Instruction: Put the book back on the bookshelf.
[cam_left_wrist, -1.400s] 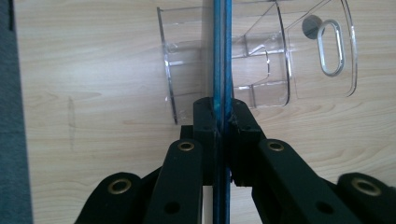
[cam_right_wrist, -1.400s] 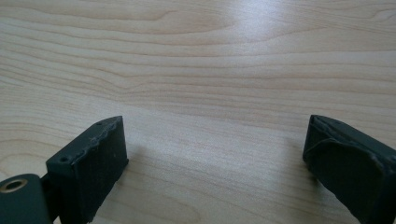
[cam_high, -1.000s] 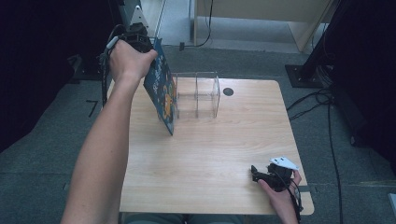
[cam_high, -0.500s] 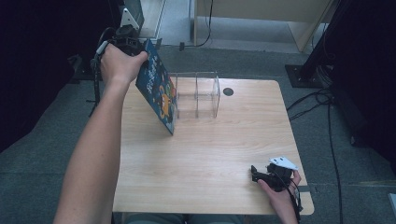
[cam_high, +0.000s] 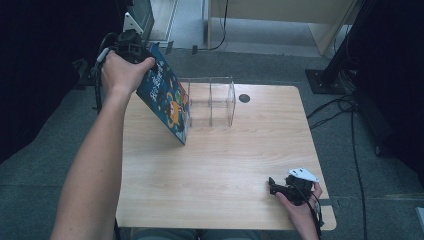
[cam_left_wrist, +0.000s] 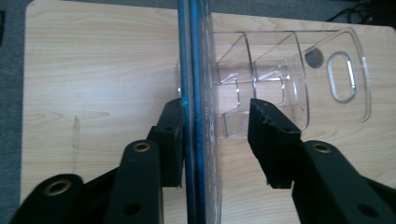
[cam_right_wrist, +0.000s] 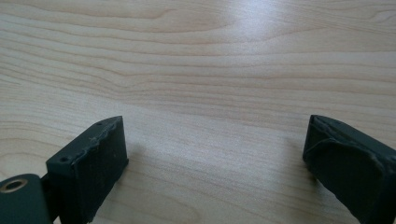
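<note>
Left gripper (cam_left_wrist: 217, 140): jaws just been opening; book (cam_high: 165, 100) stands between them, one pad touching, the other clear. Right gripper (cam_right_wrist: 215, 158) agape, idle on table (cam_high: 215, 165) at 5 o'clock. Book leans tilted at 10 o'clock, lower edge on the table, against the clear organizer (cam_high: 212, 100). Step, as judged: releasing the book. Next: withdraw without tipping it.

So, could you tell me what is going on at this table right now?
A person is leaning a blue picture book against the clear plastic rack at the back of the wooden table. The left gripper has just been opening, with the book between its jaws. The right gripper rests open near the table's front corner.
</note>
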